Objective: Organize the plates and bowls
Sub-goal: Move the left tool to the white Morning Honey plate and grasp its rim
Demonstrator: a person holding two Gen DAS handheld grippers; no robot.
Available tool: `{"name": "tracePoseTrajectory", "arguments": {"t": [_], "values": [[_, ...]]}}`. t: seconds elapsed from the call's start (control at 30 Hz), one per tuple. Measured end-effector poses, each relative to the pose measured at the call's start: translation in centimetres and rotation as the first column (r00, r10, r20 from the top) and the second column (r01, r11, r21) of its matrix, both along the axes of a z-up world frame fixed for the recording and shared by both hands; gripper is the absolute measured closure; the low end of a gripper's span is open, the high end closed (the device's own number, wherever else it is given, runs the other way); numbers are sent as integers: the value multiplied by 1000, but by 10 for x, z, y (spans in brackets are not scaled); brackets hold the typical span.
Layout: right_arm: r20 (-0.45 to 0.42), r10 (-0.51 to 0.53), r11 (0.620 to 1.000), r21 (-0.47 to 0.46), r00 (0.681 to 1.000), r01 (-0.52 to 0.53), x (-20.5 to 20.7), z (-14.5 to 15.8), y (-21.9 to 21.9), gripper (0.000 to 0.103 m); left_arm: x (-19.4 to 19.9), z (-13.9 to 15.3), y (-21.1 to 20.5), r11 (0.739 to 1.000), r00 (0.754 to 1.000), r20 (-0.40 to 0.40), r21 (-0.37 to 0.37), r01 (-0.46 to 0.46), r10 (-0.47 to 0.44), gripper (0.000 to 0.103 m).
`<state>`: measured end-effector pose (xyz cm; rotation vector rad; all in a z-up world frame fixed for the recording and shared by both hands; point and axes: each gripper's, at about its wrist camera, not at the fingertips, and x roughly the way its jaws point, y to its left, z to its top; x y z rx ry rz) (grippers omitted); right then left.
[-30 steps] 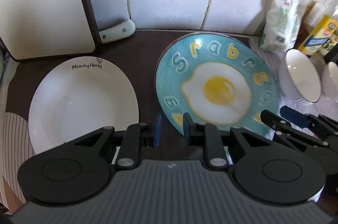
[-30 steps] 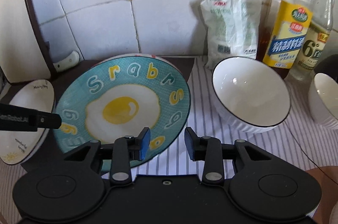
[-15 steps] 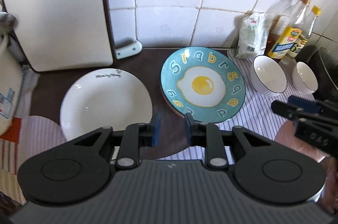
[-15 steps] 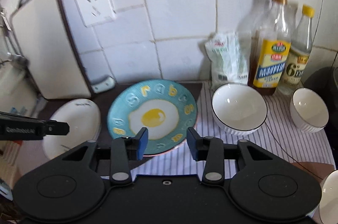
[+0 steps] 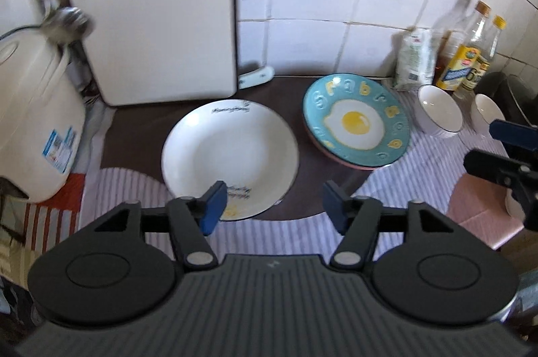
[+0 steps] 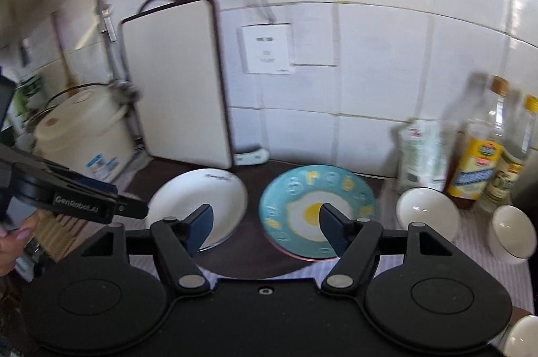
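Plates lie flat side by side on the dark mat of the surface: a white plate on the left and a blue plate with a fried-egg picture on the right, close but apart. Round, they have no long axis; the lettering on the white plate's far rim and the letters arching over the egg both sit toward the tiled wall. Right of the blue plate, on striped cloth, stand a larger white bowl and, farther right, a smaller bowl, both mouth up.

Both tools hang above the near edge with nothing between their blue pads. The left tool has just been spreading its jaws and stands released; the right tool likewise has just been spreading and is released.

Only the left view looks steeply down and catches the red-striped cloth at the near left, plus the right tool's tips at the right edge. Only the right view shows the cord running up the wall from the socket, fingers at the left edge beside the left tool, and the rim of another white bowl at the near right corner. A cutting board leans on the wall behind the white plate, with a pale cooker to its left and bottles behind the bowls.
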<state>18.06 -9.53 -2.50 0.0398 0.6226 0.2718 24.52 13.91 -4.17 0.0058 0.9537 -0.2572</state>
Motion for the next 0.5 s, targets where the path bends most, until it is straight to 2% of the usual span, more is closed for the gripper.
{"name": "tracePoseTrajectory", "arguments": {"t": [0.1,0.2,0.3,0.5], "values": [[-2,49,999,11,999,-49,2,-6,15,26,0,-9,17,999,999,-11,9,-36,36,37],[-3,89,996,28,996,-89,7,-16,29,17,0,-21,34,998,998,-17,-1,-66,66,35],[-1,128,991,43,992,-128,13,-28,41,17,2,-32,46,996,996,-6,-11,-91,91,30],[17,147,984,103,989,-148,31,-56,59,17,13,-61,57,992,991,36,-15,-128,128,29]]}}
